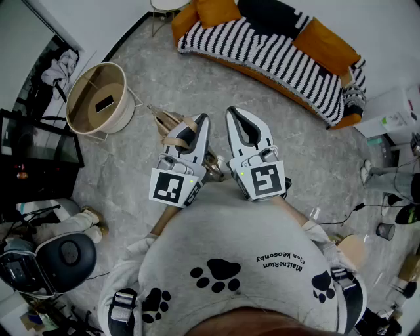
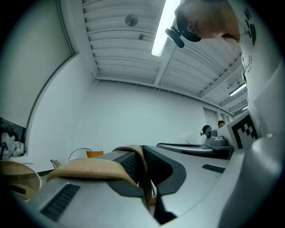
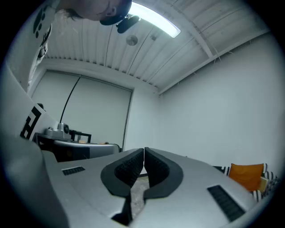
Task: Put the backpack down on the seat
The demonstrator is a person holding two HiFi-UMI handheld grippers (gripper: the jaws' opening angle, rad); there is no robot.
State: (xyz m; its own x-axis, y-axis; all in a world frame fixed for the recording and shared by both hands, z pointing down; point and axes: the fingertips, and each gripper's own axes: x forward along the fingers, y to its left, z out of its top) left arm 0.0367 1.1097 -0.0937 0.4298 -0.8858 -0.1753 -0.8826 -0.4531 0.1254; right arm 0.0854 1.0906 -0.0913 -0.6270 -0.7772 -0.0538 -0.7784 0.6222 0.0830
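Note:
My left gripper (image 1: pixel 199 125) is shut on a tan backpack strap (image 1: pixel 176 140) that loops over its jaws. In the left gripper view the strap (image 2: pixel 89 168) lies across the left jaw and runs down between the pressed pads of the gripper (image 2: pixel 142 153). Parts of the tan backpack (image 1: pixel 165 121) show under and beside that gripper, held in the air above the floor; most of the bag is hidden. My right gripper (image 1: pixel 237 117) (image 3: pixel 144 155) is shut with nothing in it, close to the right of the left one. The sofa seat (image 1: pixel 275 46), under a black-and-white striped cover, lies ahead.
Orange cushions (image 1: pixel 216 10) (image 3: pixel 247 176) sit on the sofa. A round beige tub (image 1: pixel 98 98) stands on the floor at the left, with dark furniture (image 1: pixel 39 147) behind it. Boxes and cables (image 1: pixel 387 121) lie at the right. Grey marble floor (image 1: pixel 164 65) separates me from the sofa.

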